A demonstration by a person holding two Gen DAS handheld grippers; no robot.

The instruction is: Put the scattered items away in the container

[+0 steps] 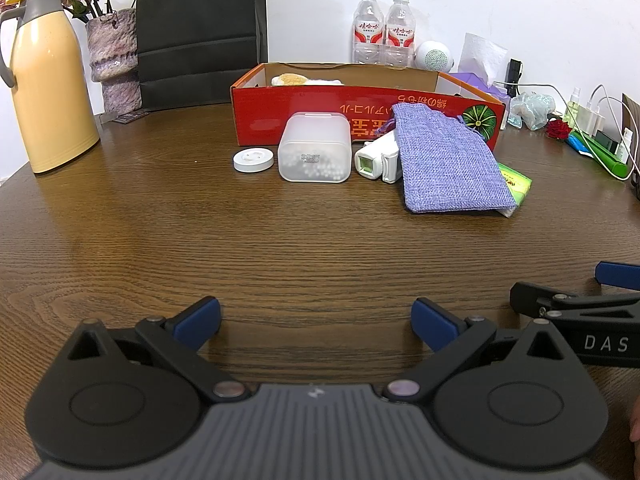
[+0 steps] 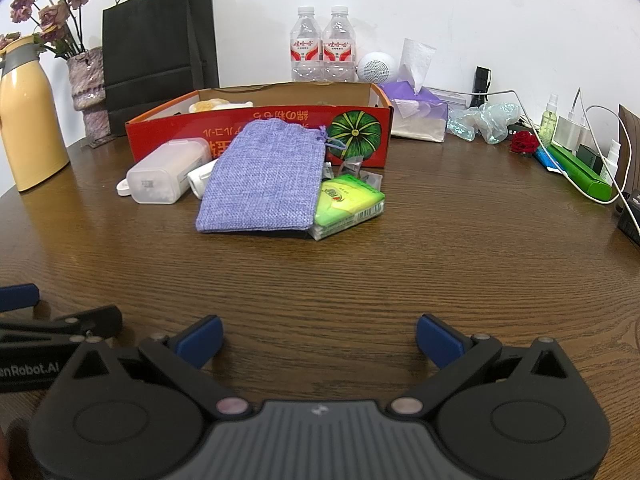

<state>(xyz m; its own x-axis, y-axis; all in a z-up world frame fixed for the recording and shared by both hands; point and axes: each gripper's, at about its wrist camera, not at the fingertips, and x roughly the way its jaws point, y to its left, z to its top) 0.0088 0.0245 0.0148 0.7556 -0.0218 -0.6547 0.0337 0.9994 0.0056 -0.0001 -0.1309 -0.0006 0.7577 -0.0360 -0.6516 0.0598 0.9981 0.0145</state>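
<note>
wooden table [image 1: 280, 240] held a purple burlap pouch [image 2: 264, 176] before the red cardboard box [image 1: 360, 120]; left gripper [image 1: 316, 322] and right gripper [image 2: 320, 340] hovered with jaws apart, empty.

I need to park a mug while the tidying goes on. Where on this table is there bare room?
The widest bare patch lies between the two open claws, left claw and right claw, and the purple pouch. Another lies between the yellow flask and the white disc. It is crowded before the red box and along the cables.

"DAS" on right gripper [image 1: 576, 312]; "enRobot.AI" on left gripper [image 2: 60, 328].
</note>
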